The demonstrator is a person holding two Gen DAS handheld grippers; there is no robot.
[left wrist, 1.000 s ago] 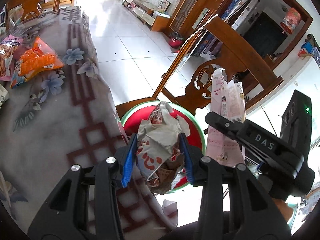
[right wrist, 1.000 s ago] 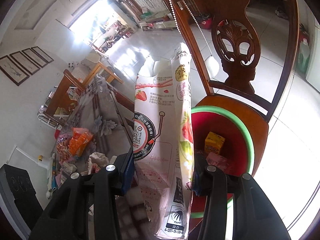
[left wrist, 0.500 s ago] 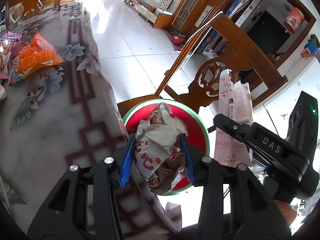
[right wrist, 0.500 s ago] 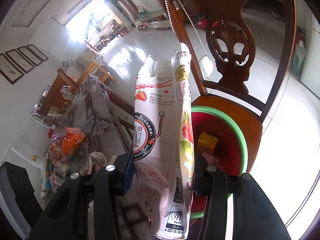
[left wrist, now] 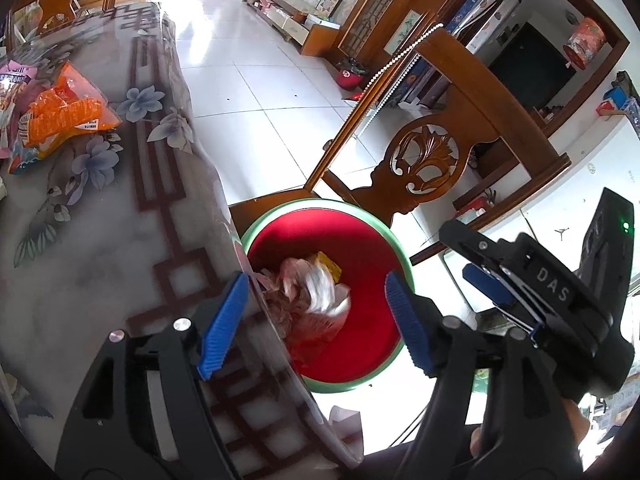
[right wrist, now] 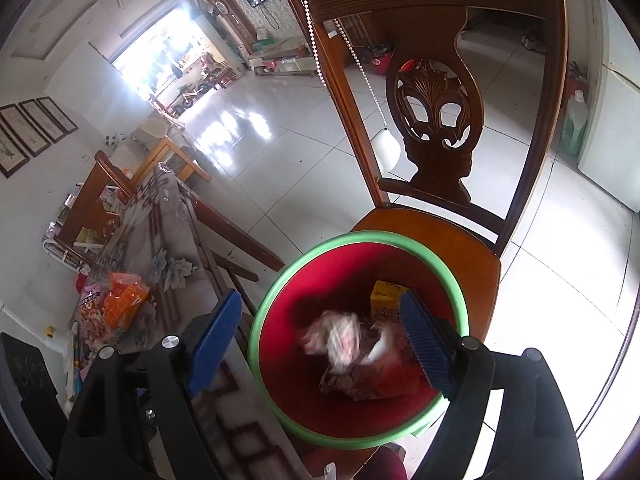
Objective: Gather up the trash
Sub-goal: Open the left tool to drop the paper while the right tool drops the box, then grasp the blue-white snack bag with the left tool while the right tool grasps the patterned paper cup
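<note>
A red basin with a green rim (left wrist: 400, 248) (right wrist: 272, 296) stands on a wooden chair seat (right wrist: 452, 236) beside the table. Inside lie crumpled wrappers (left wrist: 316, 292) (right wrist: 340, 340), blurred with motion, and a yellow carton (right wrist: 386, 306). My left gripper (left wrist: 316, 320) is open and empty above the basin's near side. My right gripper (right wrist: 320, 340) is open and empty above the basin; it also shows at the right of the left wrist view (left wrist: 520, 280).
The flowered tablecloth's edge (left wrist: 224, 216) runs right beside the basin. An orange snack bag (left wrist: 64, 116) (right wrist: 124, 304) and other wrappers lie further back on the table. The carved chair back (right wrist: 436, 120) rises behind the basin. White tiled floor (left wrist: 256, 92) lies beyond.
Both grippers have opened. The crumpled wrapper left the left gripper and the tall pink carton left the right gripper; both have dropped into the red basin.
</note>
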